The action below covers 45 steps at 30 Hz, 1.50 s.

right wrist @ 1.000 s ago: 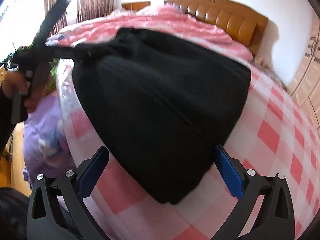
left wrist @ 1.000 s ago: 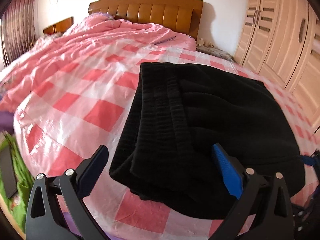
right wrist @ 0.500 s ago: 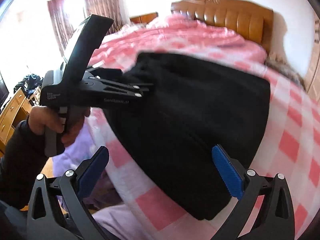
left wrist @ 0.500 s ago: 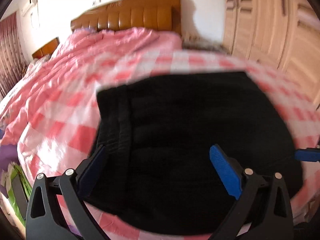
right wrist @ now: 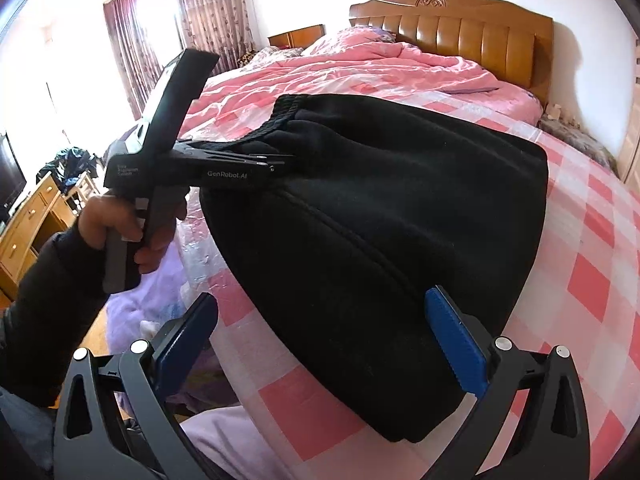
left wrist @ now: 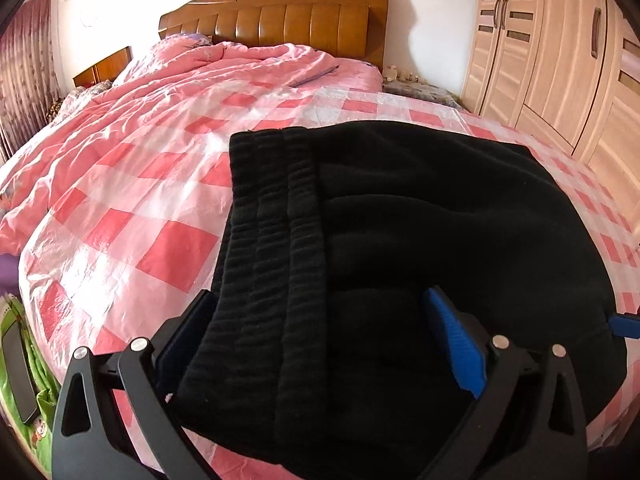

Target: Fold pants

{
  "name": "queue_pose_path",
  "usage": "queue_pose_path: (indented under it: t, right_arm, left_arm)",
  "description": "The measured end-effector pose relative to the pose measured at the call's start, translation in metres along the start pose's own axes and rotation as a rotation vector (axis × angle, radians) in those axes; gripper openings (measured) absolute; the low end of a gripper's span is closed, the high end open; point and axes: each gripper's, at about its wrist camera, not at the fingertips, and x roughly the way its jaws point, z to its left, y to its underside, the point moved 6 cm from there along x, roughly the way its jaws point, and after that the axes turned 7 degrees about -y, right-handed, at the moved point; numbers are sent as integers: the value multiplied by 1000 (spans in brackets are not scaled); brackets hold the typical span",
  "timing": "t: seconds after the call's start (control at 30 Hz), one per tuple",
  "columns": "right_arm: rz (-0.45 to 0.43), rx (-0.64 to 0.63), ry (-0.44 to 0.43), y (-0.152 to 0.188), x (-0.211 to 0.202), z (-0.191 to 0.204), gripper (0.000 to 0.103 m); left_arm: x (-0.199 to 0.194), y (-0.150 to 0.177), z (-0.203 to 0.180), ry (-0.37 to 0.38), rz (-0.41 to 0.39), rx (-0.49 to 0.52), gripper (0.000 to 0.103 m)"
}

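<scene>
Compared with a second ago, left gripper [left wrist: 320, 344] has moved in closer over the ribbed waistband end of the black pants [left wrist: 420, 240]; half a second ago both views were blurred with motion, now both are sharp. Right view has swung too: the left gripper [right wrist: 276, 162], a dark smear at the frame edge a second ago, now sits in plain sight above the pants' [right wrist: 380, 220] waistband side.

Left gripper: fingers spread wide, blue pads on either side of the waistband corner, left pad tucked against the fabric edge, right pad [left wrist: 454, 344] over the cloth. Not clamped on anything visible. From the right wrist view its tips are hidden against the dark fabric, can't tell contact there. Person's hand [right wrist: 120, 228] in a dark sleeve grips its handle.

Right gripper [right wrist: 320, 340]: fingers wide apart, near the pants' near edge, right pad [right wrist: 456, 344] over the black fabric, left pad off the bed edge over the lilac cloth [right wrist: 160, 280]. Holding nothing.

Pants: folded into a thick black bundle, lying flat on the pink checked bed cover [left wrist: 160, 240] near the foot edge, ribbed waistband to the left side. Rumpled pink duvet [left wrist: 224, 76] farther up, wooden headboard [left wrist: 312, 12] behind. Light wood wardrobe [left wrist: 560, 52] on the right.
</scene>
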Motion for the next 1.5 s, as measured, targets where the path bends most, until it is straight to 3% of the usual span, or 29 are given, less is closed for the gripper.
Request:
queue_pose_path:
  t: [0.43, 0.53, 0.6, 0.63, 0.7, 0.73, 0.83, 0.93, 1.0, 1.1, 1.23, 1.33, 1.43, 1.5]
  right_arm:
    - [-7, -11, -24, 1, -1, -1, 99]
    - [-8, 46, -51, 1, -7, -5, 99]
    - [-9, 137, -18, -4, -31, -3, 99]
    - [-49, 127, -18, -8, -47, 2, 99]
    - [-136, 95, 13, -14, -82, 10, 99]
    - [-145, 104, 46, -13, -92, 11, 99]
    - [-102, 148, 148, -3, -97, 8, 99]
    - [-50, 135, 256, 12, -92, 9, 99]
    - [-26, 129, 278, 20, -89, 12, 99]
    - [-18, 152, 294, 29, -92, 9, 99]
    - [-53, 165, 322, 31, -100, 10, 99]
    - [-89, 170, 346, 27, -107, 10, 99]
    - [-98, 185, 356, 26, -109, 7, 99]
    - [-92, 201, 378, 29, -108, 3, 99]
  left_arm:
    - [3, -3, 4, -45, -13, -6, 102]
    - [5, -3, 7, -36, -5, -27, 102]
    - [-3, -4, 9, -46, 17, -52, 102]
    - [-24, -8, 11, -79, -15, -73, 97]
    - [-88, -21, 15, -101, -195, -70, 102]
    - [-106, -23, 15, -102, -230, -71, 102]
    - [-145, -16, 3, -48, -230, -51, 102]
    - [-172, 4, -12, -8, -314, -91, 102]
    - [-177, 16, -19, 60, -315, -146, 102]
    - [-170, 31, -25, 92, -243, -204, 102]
    - [-181, 53, -42, -92, -279, -115, 102]
    - [-189, 65, -56, -62, -290, -96, 102]
    - [-195, 71, -63, -78, -343, -85, 102]
    - [-188, 73, -66, -61, -307, -76, 102]
